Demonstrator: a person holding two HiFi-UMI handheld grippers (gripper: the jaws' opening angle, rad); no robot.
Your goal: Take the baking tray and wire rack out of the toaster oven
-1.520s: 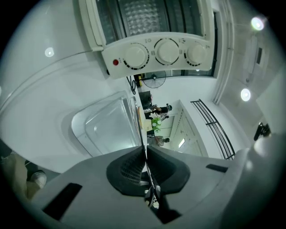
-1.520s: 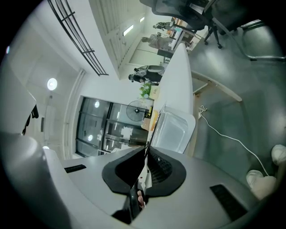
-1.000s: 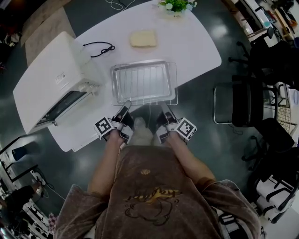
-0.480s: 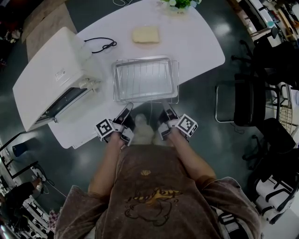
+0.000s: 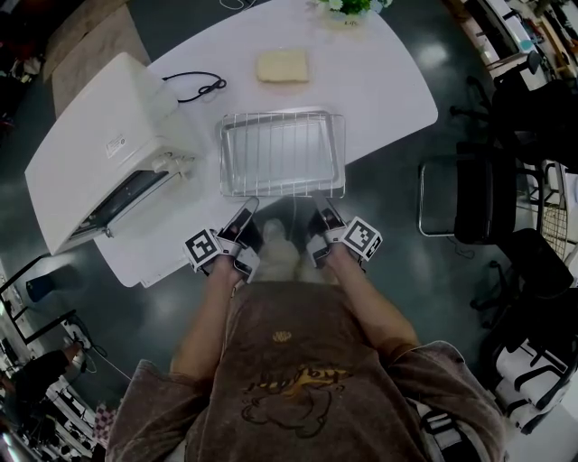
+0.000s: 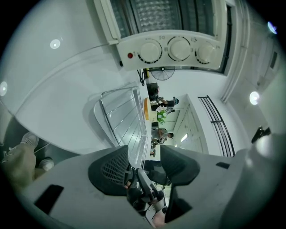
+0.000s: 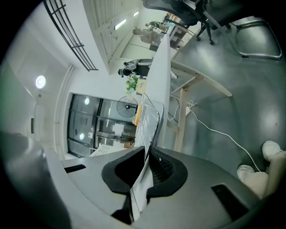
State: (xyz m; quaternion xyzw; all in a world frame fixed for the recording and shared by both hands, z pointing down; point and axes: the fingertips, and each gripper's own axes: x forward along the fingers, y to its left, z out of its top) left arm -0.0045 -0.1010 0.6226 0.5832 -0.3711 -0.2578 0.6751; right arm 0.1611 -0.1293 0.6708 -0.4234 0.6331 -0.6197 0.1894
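Observation:
The metal baking tray (image 5: 282, 185) with the wire rack (image 5: 282, 149) lying in it rests on the white table (image 5: 379, 90), outside the white toaster oven (image 5: 108, 135). The oven's door (image 5: 126, 203) hangs open. My right gripper (image 5: 323, 207) is shut on the tray's near rim by its right corner; in the right gripper view the thin rim (image 7: 149, 120) runs between the closed pads of the right gripper (image 7: 145, 172). My left gripper (image 5: 246, 209) stands open at the tray's near left corner. In the left gripper view, the tray (image 6: 123, 125) lies beyond the left gripper (image 6: 143, 165).
A slice of bread (image 5: 282, 67) and a black cable (image 5: 194, 88) lie on the far part of the table, with a small plant (image 5: 348, 7) at its far end. Black office chairs (image 5: 488, 198) stand to the right. The oven's knobs (image 6: 178, 48) face the left gripper.
The tray and rack have shifted a little farther onto the table with the right gripper. The left gripper has stayed where it was, still open.

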